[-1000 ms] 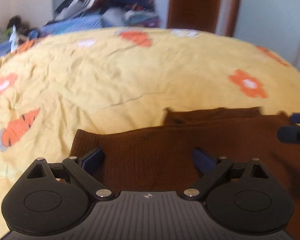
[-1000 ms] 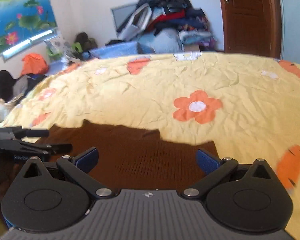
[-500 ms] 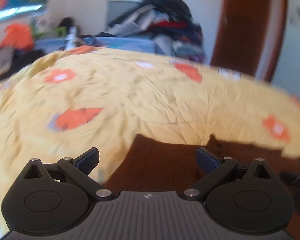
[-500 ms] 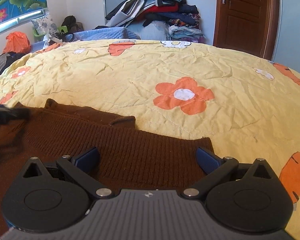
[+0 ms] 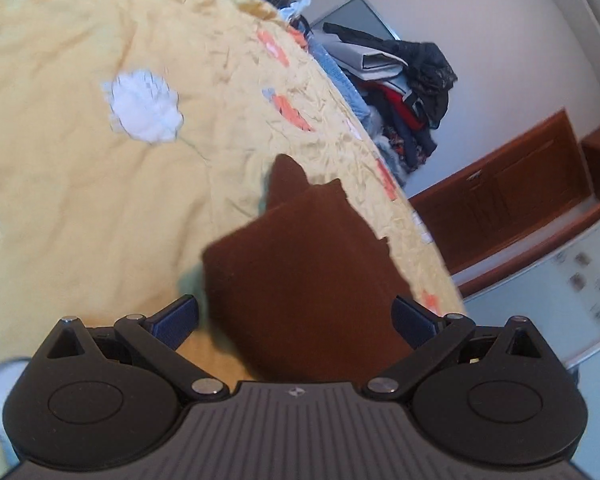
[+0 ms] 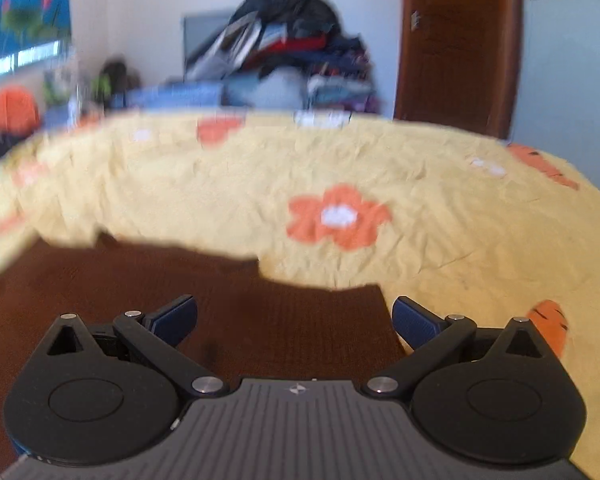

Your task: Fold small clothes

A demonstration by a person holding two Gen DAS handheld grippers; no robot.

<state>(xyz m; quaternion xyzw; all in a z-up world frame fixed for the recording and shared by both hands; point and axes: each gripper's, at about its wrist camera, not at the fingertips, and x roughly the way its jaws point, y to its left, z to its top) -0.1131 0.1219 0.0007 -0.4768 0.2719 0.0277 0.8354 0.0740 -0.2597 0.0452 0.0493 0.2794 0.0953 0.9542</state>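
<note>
Brown knitted garment [image 6: 204,300] lies flat on the yellow flowered bedspread [image 6: 440,240], short of the orange flower [image 6: 338,216]. Left gripper [image 5: 296,318] and right gripper [image 6: 294,316] both stand spread wide, holding nothing. Judging by this, a fold is about to start; next, pinch an edge.

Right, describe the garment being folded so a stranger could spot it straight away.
Start from the wide bed with the yellow bedspread printed with orange flowers. On its near side, just ahead of the open right tongs, lies a dark brown knitted sweater. It is the only plain, dark piece on the bed; the other clothes are heaped in a mixed pile by the far wall.
</note>
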